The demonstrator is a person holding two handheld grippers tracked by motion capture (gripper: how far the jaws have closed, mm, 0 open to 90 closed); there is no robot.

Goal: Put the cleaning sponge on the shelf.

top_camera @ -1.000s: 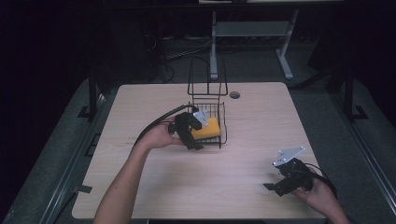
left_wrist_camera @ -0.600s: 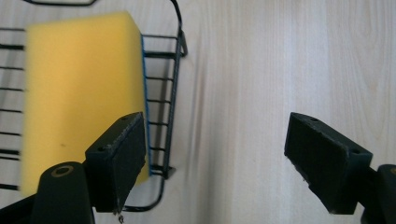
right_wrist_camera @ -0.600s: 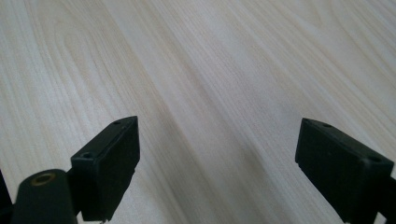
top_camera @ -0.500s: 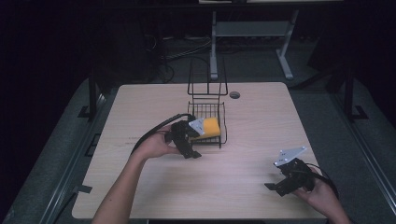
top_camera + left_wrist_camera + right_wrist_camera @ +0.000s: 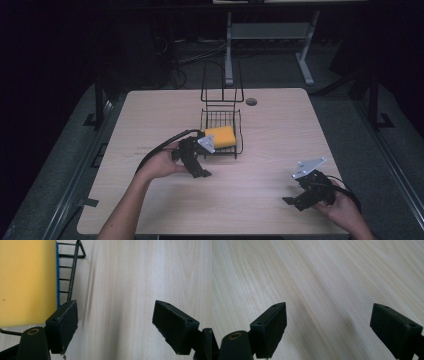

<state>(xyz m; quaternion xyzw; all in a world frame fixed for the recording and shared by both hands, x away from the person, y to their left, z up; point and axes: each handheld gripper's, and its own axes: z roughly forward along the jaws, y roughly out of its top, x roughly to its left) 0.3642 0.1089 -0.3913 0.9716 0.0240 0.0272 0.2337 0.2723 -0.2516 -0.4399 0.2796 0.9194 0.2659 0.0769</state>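
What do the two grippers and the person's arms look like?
Both grippers are black, each with two flat rectangular jaws. The left gripper trails a black cable. The right gripper carries a grey three-cornered plate. The forearms are bare, with no sleeves visible.

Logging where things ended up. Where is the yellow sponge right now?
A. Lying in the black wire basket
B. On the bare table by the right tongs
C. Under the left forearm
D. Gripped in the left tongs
A: the yellow sponge lies inside the wire basket, while the left tongs gape open over bare table beside it.
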